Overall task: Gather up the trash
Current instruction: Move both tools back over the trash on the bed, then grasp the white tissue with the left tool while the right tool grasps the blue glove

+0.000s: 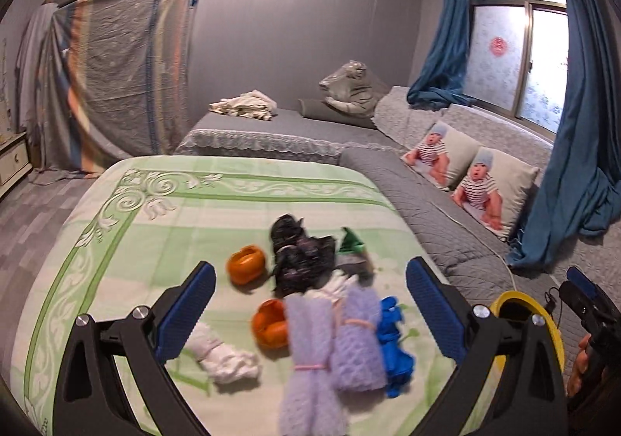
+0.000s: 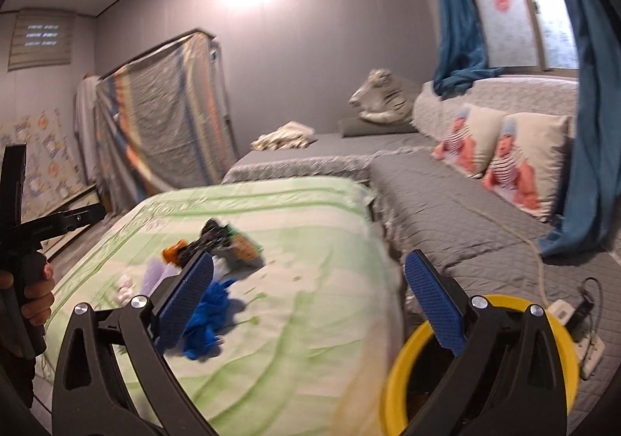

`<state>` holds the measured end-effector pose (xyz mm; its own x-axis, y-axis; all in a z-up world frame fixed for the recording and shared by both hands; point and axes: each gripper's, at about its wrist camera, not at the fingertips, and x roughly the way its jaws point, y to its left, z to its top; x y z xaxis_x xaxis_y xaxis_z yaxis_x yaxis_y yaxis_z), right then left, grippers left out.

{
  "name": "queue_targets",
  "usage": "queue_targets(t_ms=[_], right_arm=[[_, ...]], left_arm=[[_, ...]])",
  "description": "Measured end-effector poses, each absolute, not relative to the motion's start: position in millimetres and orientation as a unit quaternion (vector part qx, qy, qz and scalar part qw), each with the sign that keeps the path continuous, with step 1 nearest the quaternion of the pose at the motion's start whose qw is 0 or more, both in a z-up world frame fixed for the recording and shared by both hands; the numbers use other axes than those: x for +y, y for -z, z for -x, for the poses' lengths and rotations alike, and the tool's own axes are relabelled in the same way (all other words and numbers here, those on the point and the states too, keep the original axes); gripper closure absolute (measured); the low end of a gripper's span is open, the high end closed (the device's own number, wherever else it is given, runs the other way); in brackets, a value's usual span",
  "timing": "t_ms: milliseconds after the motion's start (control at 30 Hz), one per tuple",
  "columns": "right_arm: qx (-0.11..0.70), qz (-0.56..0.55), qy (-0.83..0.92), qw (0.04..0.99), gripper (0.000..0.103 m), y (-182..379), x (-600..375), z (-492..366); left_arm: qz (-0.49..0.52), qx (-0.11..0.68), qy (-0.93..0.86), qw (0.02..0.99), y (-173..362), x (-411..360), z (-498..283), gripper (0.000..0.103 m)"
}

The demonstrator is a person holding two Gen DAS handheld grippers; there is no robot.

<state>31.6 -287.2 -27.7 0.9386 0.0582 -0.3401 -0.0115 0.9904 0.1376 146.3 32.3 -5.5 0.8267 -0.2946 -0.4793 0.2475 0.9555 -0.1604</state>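
Beside the yellow bin (image 2: 403,366), both tongs (image 1: 310,304) (image 2: 310,300) gape over green-sheet (image 1: 194,203) litter.

On the green-patterned cloth (image 1: 116,226) lie two orange peel pieces (image 1: 245,264), two lilac mesh bundles (image 1: 310,354), one black bag (image 1: 300,259), one blue glove (image 1: 394,346) and one white wad (image 1: 227,356); two baby-print cushions (image 1: 485,187) sit on the sofa.

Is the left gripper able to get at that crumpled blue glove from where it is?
Probably yes. The left gripper is open, and the blue glove lies just inside its right finger, nothing covering it, though purple mesh lies against it.
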Motion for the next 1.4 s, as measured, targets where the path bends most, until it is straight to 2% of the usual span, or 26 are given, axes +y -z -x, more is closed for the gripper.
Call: queue_targets(t_ms=[467,1033,1400], right_arm=[[0.259,-0.027,-0.093,0.961,0.008,73.7,-222.2,-72.8],[0.339,0.034,-0.155,0.927,0.009,121.9,-174.8,-101.6],[0.371,0.041,-0.170,0.912,0.025,136.6,-170.1,-118.6]], left_arm=[[0.059,0.263,0.070,0.961,63.5,111.6,-138.6,0.008],[0.035,0.322,0.095,0.941,111.4,109.4,-152.8,0.008],[0.008,0.358,0.097,0.929,117.4,94.0,-170.7,0.008]])
